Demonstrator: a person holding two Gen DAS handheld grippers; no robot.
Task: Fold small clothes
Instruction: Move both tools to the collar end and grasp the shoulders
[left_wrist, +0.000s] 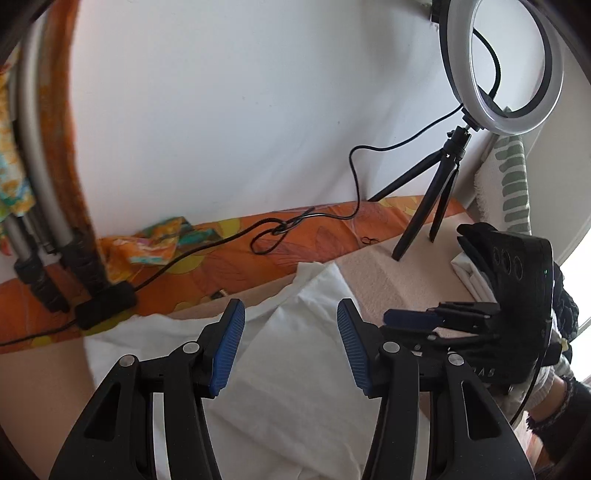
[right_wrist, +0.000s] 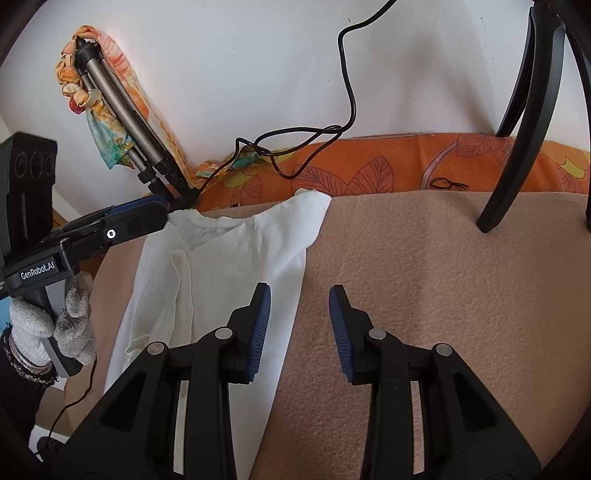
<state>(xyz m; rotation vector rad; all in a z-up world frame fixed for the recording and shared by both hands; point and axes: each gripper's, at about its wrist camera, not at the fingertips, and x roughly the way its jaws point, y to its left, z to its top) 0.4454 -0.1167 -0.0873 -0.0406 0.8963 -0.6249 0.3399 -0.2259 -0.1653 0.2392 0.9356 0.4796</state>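
The left gripper (left_wrist: 290, 345) stood wide apart over the white garment (left_wrist: 295, 387), gripping nothing. The right gripper (right_wrist: 300, 334) was likewise spread wide and empty, its left pad above the garment's right edge. The garment lay on the beige blanket (right_wrist: 424, 295), stretching toward 11 o'clock. Farther off, at 1 o'clock in the left view, a ring light (left_wrist: 506, 70) stood on its tripod (left_wrist: 432, 199).

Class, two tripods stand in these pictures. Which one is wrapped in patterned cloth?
The silver-legged tripod leaning against the wall at the left. Orange floral fabric is tied around it. The small black tripod under the ring light is bare.
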